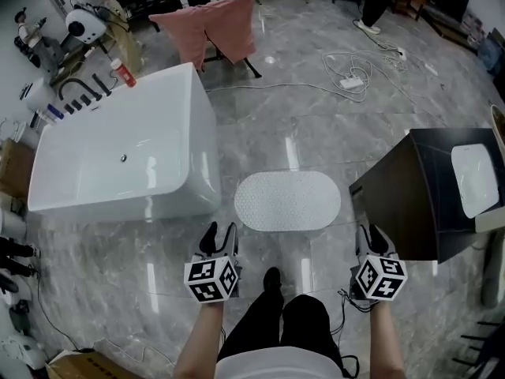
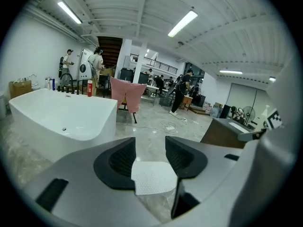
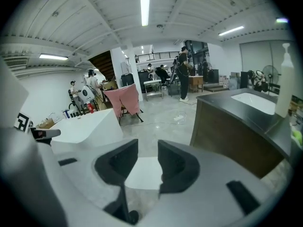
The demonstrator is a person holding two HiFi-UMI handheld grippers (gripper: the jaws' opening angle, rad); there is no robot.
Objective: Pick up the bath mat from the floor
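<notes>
Bath mat (image 1: 288,200) is lying flat on the floor (image 1: 268,125), between the bathtub (image 1: 126,152) and the dark cabinet (image 1: 402,200). The 2 forearms are reaching forward side by side, the left gripper (image 1: 220,232) and right gripper (image 1: 372,234) tilting downward just short of the mat's near edge. Both pairs of jaws are standing apart, released, gripping nothing.

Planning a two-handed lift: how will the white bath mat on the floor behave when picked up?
The bath mat looks thin and lies flat, so it will probably flop and sag between grip points. Its dotted texture suggests light rubber or plastic. On the glossy floor it may slide when an edge is nudged, unless its unseen underside grips.
</notes>
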